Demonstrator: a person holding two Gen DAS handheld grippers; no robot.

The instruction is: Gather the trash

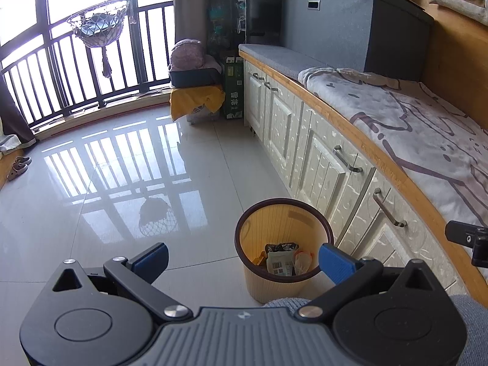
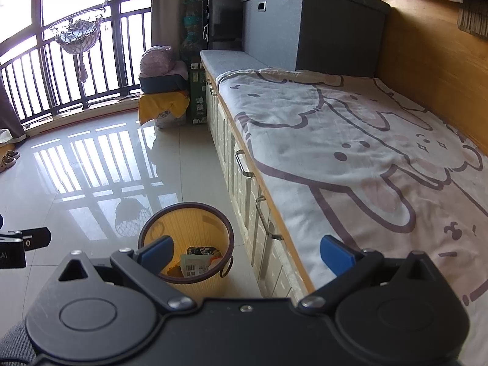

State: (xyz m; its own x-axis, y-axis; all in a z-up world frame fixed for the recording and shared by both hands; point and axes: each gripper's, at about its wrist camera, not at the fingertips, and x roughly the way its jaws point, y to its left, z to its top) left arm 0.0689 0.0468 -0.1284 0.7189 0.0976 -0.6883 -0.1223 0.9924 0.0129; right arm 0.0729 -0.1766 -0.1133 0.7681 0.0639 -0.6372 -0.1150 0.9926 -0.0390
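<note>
A round wood-grain trash bin point(image 1: 262, 286) with a dark rim stands on the tiled floor beside the white cabinets; it shows in the right wrist view too, trash bin point(image 2: 210, 286). Wrappers and packets point(image 1: 282, 259) lie at its bottom, wrappers point(image 2: 198, 259). My left gripper point(image 1: 244, 257) hangs above and just short of the bin, open and holding nothing. My right gripper point(image 2: 247, 253) is also open and holds nothing, between the bin and the bench edge. A black part of the right gripper point(image 1: 469, 239) shows at the left view's right edge, and the left gripper point(image 2: 21, 244) at the right view's left edge.
White cabinets point(image 1: 320, 158) with metal handles run under a bench covered by a cartoon-print blanket point(image 2: 350, 152). A grey storage box point(image 1: 350, 21) sits at the bench's far end. A yellow-draped box point(image 1: 195, 100), green carton, balcony railing and shoes point(image 1: 18, 167) lie beyond the glossy floor.
</note>
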